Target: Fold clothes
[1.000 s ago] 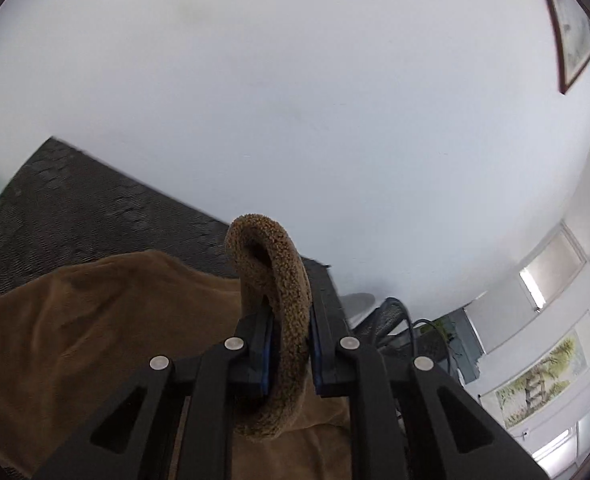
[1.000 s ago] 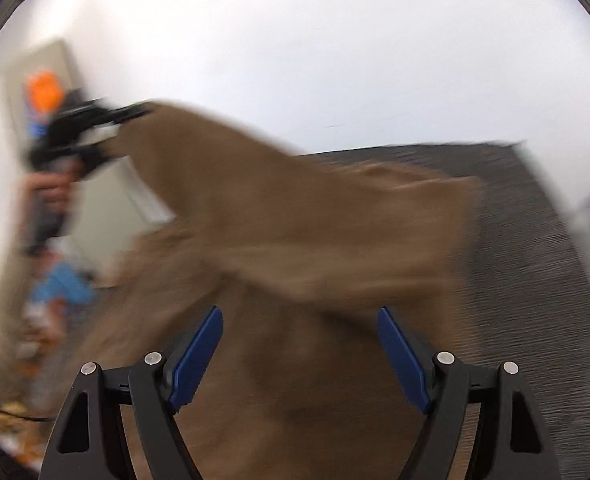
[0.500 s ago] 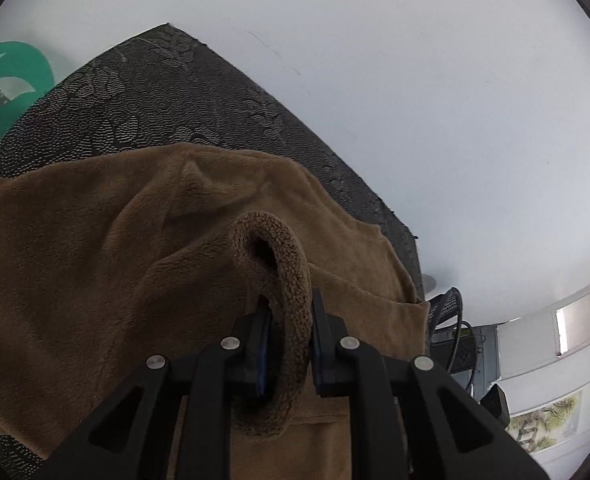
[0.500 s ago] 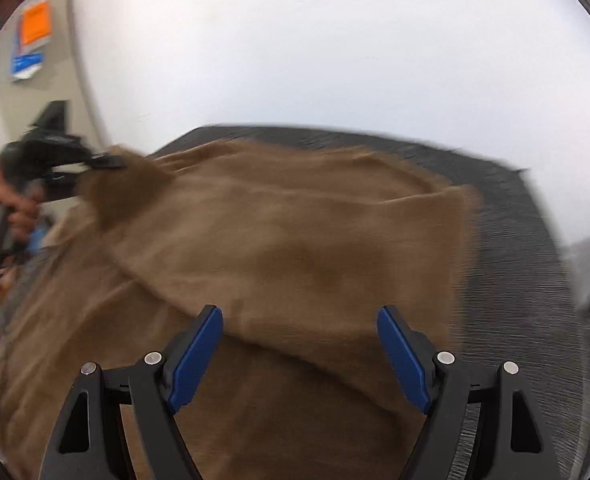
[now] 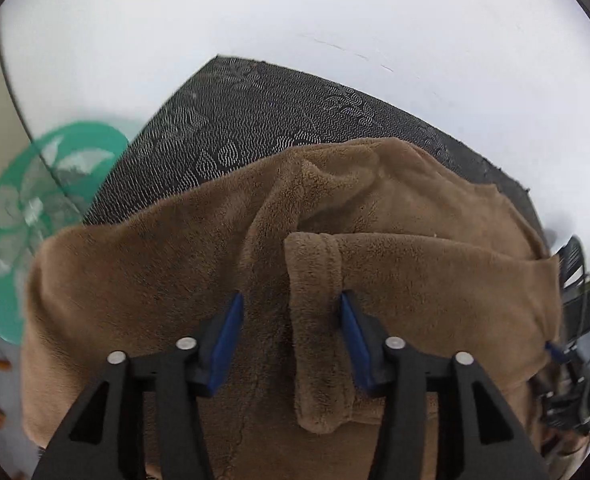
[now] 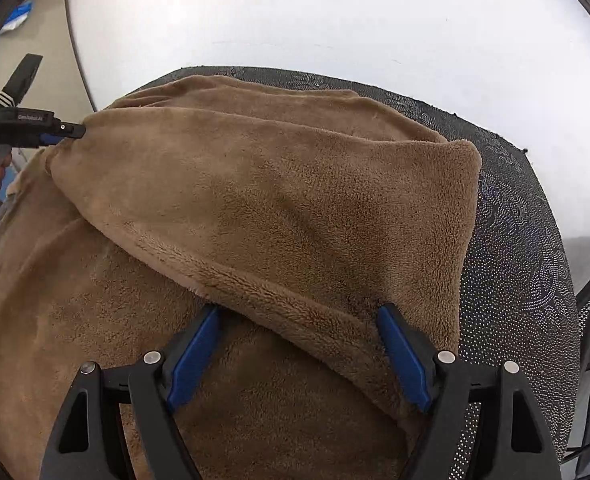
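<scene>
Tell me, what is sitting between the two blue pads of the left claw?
In the left wrist view, a cuffed strip of the brown fleece garment lies between the pads of the left claw. The jaws are opening, no longer pressing it.

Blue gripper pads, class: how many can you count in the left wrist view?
3. Two are on the left gripper: one pad left of the brown fleece cuff, one right of it. A third blue pad shows at the garment's right edge; others may be hidden.

Both wrist views close up, looking down steeply. Shared: fuzzy brown fleece garment (image 5: 395, 280) (image 6: 279, 216) on dark patterned mat (image 5: 279, 112) (image 6: 523, 240).
</scene>
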The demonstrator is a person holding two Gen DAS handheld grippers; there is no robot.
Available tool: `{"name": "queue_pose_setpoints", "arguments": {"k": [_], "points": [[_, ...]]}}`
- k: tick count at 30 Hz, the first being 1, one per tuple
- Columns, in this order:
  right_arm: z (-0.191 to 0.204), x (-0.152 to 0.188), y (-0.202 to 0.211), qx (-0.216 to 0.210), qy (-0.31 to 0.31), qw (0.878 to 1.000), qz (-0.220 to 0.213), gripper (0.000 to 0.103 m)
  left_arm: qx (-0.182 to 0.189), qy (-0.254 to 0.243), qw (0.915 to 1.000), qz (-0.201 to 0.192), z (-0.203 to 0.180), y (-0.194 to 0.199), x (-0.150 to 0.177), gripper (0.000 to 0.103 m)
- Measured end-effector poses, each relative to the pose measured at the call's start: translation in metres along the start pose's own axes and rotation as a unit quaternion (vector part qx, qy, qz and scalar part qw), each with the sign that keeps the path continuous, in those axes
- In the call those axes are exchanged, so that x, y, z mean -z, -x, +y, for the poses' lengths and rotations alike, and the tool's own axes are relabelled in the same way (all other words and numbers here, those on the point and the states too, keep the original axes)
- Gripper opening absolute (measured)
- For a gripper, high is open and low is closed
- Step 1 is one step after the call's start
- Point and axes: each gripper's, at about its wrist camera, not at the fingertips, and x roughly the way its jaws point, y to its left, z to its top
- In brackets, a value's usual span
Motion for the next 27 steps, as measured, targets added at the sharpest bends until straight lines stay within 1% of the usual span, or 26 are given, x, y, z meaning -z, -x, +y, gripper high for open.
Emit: {"name": "queue_pose_setpoints", "arguments": {"k": [1, 2, 5, 6, 7, 10, 13, 15, 17, 21, 27], "points": [[0.001, -0.002, 0.003, -0.001, -0.002, 1.000, 0.004, 0.082, 0.004, 0.003, 1.0000, -0.008, 0.000, 0.006, 0.000, 0.059], [0.002, -0.004, 0.008, -0.007, -0.008, 1.000, -0.001, 0.082, 0.012, 0.011, 0.9996, -0.021, 0.001, 0.015, -0.001, 0.061], [-0.001, -0.016, 0.033, -0.034, -0.029, 0.998, -0.047, 0.082, 0.038, 0.032, 0.9969, -0.062, -0.001, 0.043, -0.001, 0.068], [-0.002, -0.022, 0.037, -0.037, -0.039, 0.997, -0.059, 0.082, 0.046, 0.032, 0.9957, -0.074, -0.005, 0.048, -0.002, 0.070], [-0.004, -0.029, 0.038, -0.038, -0.050, 0.996, -0.068, 0.082, 0.054, 0.022, 0.9954, -0.076, -0.013, 0.049, -0.003, 0.071], [-0.006, -0.049, 0.021, -0.009, -0.064, 0.995, -0.069, 0.082, 0.077, -0.021, 0.9943, -0.071, -0.041, 0.047, -0.001, 0.075], [-0.010, -0.066, -0.010, -0.003, -0.069, 0.996, -0.050, 0.082, 0.061, -0.056, 0.9957, -0.041, -0.063, 0.019, 0.004, 0.076], [-0.013, -0.071, -0.029, 0.007, -0.065, 0.997, -0.033, 0.082, 0.048, -0.059, 0.9971, -0.011, -0.068, -0.005, 0.007, 0.076], [-0.015, -0.072, -0.047, 0.023, -0.056, 0.998, -0.012, 0.082, 0.041, -0.055, 0.9976, 0.005, -0.066, -0.019, 0.009, 0.076], [-0.021, -0.065, -0.055, 0.015, -0.039, 0.999, -0.019, 0.083, 0.043, -0.078, 0.9961, -0.001, -0.068, -0.024, 0.011, 0.076], [-0.021, -0.067, -0.059, 0.021, -0.036, 0.999, -0.023, 0.086, 0.043, -0.106, 0.9934, -0.008, -0.071, -0.030, 0.012, 0.076]]}}
